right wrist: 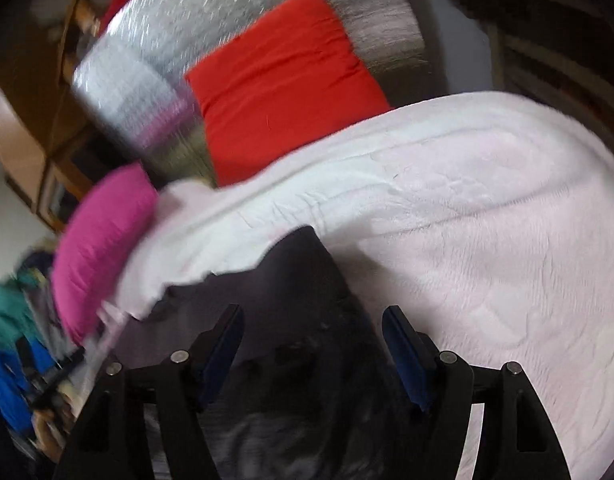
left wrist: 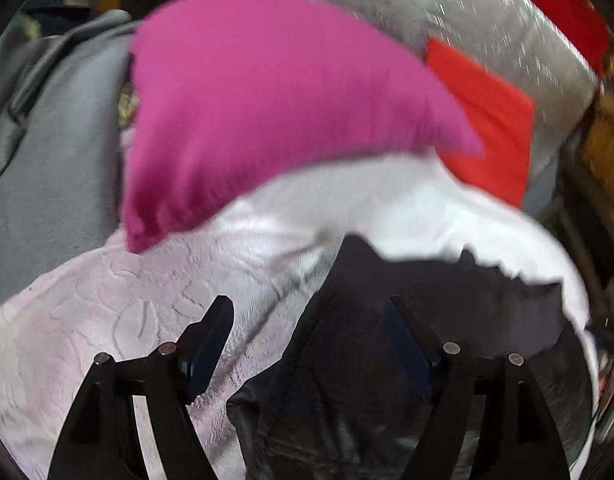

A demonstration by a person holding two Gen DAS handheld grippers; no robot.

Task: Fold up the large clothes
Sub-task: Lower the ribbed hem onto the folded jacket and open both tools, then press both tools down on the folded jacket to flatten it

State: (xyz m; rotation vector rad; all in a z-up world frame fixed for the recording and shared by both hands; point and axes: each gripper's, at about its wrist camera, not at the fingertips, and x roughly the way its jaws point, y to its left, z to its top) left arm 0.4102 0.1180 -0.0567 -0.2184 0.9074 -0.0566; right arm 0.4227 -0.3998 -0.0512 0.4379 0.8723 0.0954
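While both grippers gape, dark garment point(right wrist: 307, 280) lies on pale blanket point(right wrist: 487, 220).

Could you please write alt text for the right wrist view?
The right tool hangs open over a dark garment lying on a pale pink blanket, its pads not pressing the cloth. Beyond lie a folded red garment on a silver mat and a folded magenta one to the left.
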